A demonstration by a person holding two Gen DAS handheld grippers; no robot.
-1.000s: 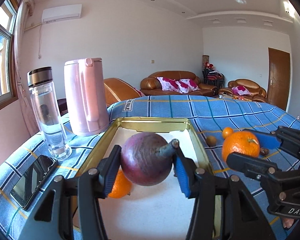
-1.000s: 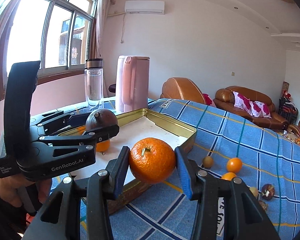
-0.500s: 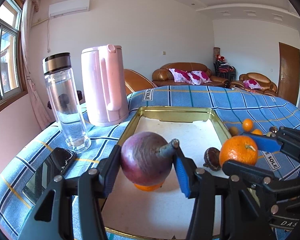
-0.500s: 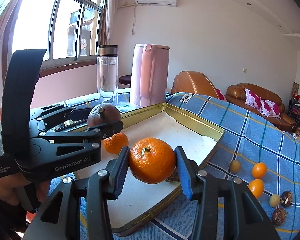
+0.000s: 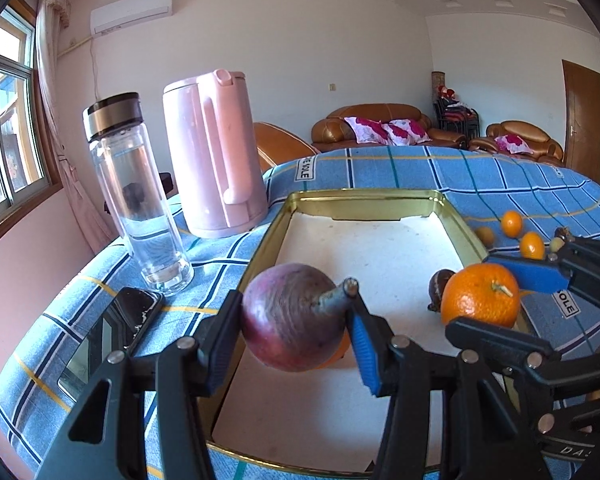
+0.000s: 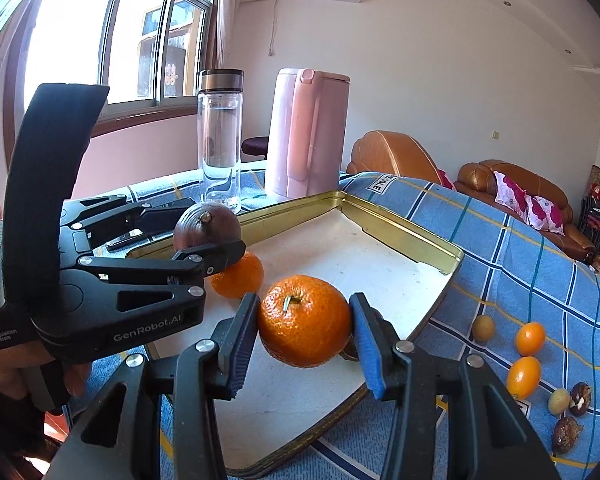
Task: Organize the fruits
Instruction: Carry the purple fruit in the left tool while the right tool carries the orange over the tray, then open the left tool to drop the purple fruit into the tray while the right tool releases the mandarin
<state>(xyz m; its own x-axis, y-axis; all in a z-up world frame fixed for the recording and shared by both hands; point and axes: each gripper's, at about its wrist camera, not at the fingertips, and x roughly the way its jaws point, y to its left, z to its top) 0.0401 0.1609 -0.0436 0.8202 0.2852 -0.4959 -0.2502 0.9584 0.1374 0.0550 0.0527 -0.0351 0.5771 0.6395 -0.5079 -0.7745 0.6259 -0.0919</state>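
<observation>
Fruit sits clamped in both tools above the tray (image 5: 452,216), probably so each piece can be set down inside it. Left tool (image 5: 296,328), lower centre of its view, grips a purple fruit (image 5: 288,316) with its stem pointing right, toward one pad. Right tool (image 6: 306,326) is clamped on an orange (image 6: 304,320), stem facing the camera. Another orange (image 6: 240,276) already lies in the tray, while small fruits (image 6: 530,338) wait on the cloth at right.
</observation>
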